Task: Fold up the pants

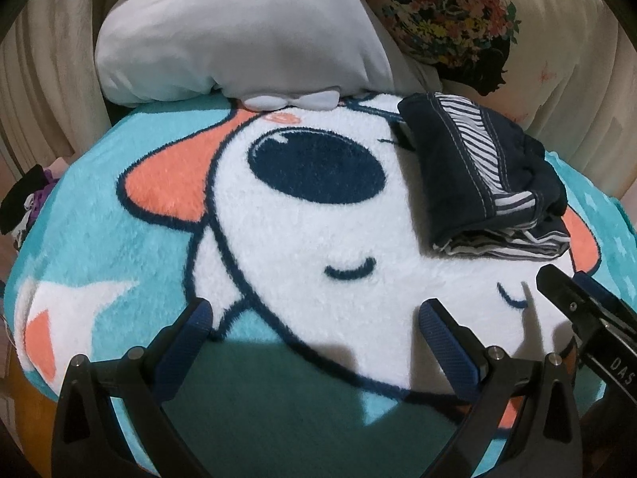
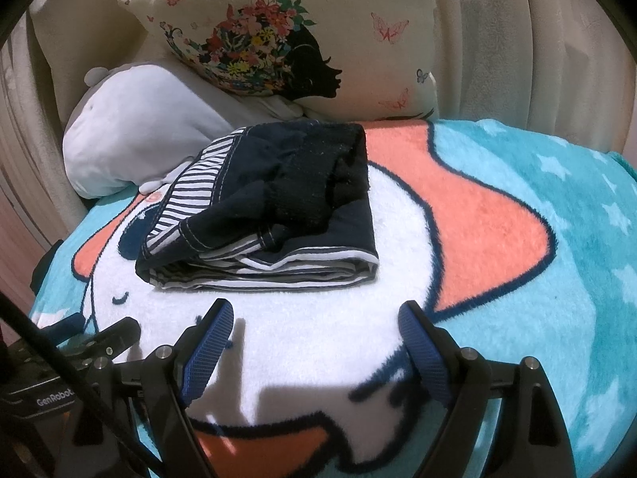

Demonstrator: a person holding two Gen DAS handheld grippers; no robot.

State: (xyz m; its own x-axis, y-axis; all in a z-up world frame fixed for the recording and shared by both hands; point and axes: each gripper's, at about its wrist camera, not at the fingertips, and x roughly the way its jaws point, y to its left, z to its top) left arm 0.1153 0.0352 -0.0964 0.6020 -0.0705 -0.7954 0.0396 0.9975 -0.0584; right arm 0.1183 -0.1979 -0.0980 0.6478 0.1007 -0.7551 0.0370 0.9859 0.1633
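Note:
The dark navy pants (image 2: 274,207) with striped white-and-navy lining lie folded into a compact bundle on the fleece blanket (image 2: 497,207). They also show in the left wrist view (image 1: 485,175) at the upper right. My right gripper (image 2: 318,318) is open and empty, just in front of the bundle's near edge. My left gripper (image 1: 314,314) is open and empty, over the blanket (image 1: 131,247) to the left of the pants. The right gripper's finger (image 1: 565,298) pokes into the left wrist view at the right edge.
A grey plush pillow (image 1: 239,32) and a cream cushion with a flower-haired silhouette (image 2: 286,40) lean at the back. Beige curtains (image 2: 537,40) hang behind. Dark items (image 1: 24,199) lie off the blanket's left edge.

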